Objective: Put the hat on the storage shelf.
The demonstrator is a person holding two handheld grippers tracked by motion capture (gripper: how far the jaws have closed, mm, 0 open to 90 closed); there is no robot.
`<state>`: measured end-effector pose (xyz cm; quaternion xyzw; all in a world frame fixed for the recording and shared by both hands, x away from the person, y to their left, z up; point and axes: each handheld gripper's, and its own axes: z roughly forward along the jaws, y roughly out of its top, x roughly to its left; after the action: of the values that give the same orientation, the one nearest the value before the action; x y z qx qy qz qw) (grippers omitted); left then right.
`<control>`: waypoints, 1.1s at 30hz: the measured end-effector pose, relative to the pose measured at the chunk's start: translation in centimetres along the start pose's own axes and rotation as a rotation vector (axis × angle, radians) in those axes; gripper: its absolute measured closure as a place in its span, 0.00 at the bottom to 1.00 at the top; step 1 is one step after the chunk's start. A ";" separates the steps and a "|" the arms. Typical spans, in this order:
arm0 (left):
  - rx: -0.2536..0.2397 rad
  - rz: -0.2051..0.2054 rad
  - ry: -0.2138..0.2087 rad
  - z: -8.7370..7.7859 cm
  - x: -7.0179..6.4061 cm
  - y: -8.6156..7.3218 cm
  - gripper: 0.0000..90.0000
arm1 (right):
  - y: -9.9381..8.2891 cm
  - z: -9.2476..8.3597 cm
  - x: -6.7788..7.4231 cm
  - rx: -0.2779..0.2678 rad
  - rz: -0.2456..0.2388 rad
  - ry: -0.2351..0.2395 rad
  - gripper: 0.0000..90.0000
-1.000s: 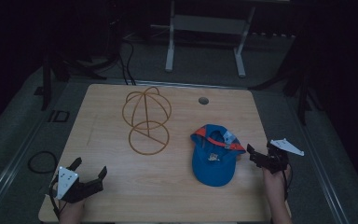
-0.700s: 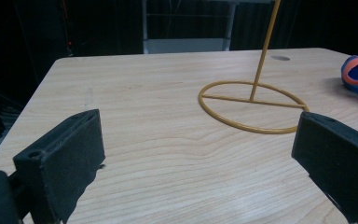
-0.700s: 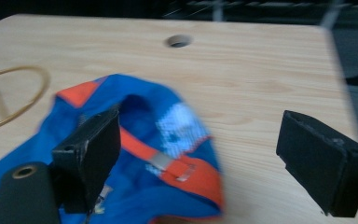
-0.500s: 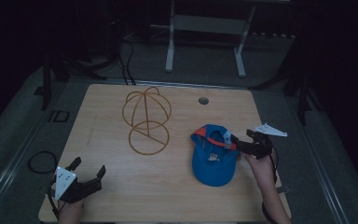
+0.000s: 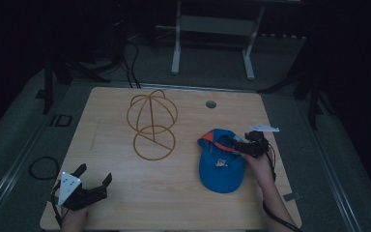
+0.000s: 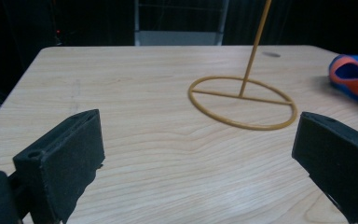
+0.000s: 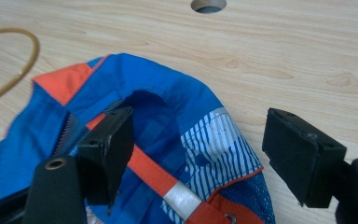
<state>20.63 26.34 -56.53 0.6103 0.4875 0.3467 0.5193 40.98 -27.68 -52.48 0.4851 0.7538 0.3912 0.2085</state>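
Blue cap (image 5: 221, 162) lies on the wooden table (image 5: 183, 203), right of centre in the high view, orange trim showing at its upper edge. In the right gripper view the cap (image 7: 168, 154) takes up the lower left, with a striped panel and an orange strap with a pale patch.

Right gripper (image 5: 241, 145) sits at the cap's upper right edge in the high view, hand coming in from the lower right. Its jaws have just been closing but stand wide apart: in the right gripper view (image 7: 198, 149) the left jaw is over the cap's inside fabric, the right jaw over bare wood beside the rim. Cap edge is between them; pads not pressing on it.

Left gripper (image 5: 94, 176) rests at the lower left of the high view, well apart from the cap. Jaws wide open, nothing between them (image 6: 196, 154).

Wire hat stand (image 5: 152, 123) stands upper centre-left of the table, ring base flat on the wood. Small round hole (image 5: 211, 104) in the table near the far edge.
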 end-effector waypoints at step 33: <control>0.079 -0.014 -0.061 0.1 -0.4 0.5 0.05 | -1.5 3.6 2.3 0.143 -0.192 -0.035 0.96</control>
<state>20.68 25.96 -56.06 0.6372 0.4888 0.3048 0.5121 41.60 -24.58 -55.67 0.4312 0.8190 0.3062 0.2226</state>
